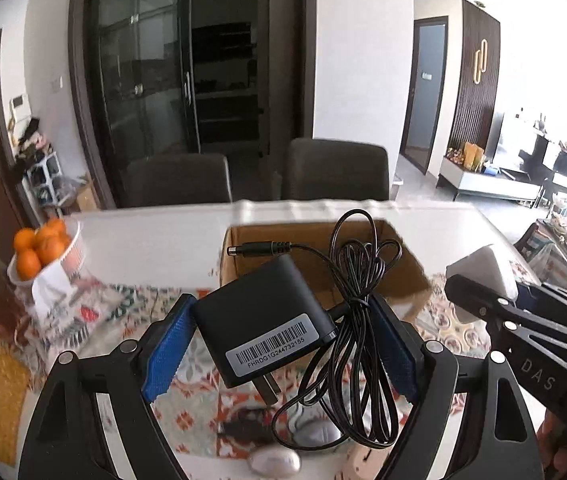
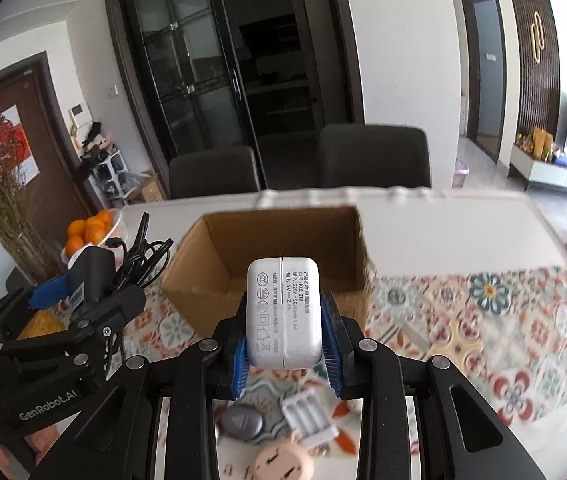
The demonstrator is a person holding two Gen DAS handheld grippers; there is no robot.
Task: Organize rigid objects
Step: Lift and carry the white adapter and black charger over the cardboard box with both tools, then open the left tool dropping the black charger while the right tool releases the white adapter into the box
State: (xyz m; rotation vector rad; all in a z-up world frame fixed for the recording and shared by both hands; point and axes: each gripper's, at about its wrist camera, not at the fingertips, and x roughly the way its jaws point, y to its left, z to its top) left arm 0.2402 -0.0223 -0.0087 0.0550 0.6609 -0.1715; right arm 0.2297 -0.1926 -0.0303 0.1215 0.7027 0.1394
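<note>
Standing at twelve o'clock: open brown cardboard box (image 2: pixel 275 268) on patterned tablecloth (image 2: pixel 483 320). Left gripper (image 1: pixel 279 344) clenched on black power adapter (image 1: pixel 263 320) with coiled cord (image 1: pixel 359 280); right gripper (image 2: pixel 285 344) clenched on white rectangular charger (image 2: pixel 283 312). Right view alone shows white battery holder (image 2: pixel 309 420) underneath.

- The cardboard box (image 2: pixel 279 268) stood open at the top; its interior was unobstructed from above.
- The tablecloth (image 2: pixel 483 320) right of the box lay bare.
- The fruit bowl (image 2: pixel 95 228) and dried-flower vase (image 2: pixel 23 248) blocked the far left.
- Small items (image 2: pixel 307 420) cluttered the near table.
</note>
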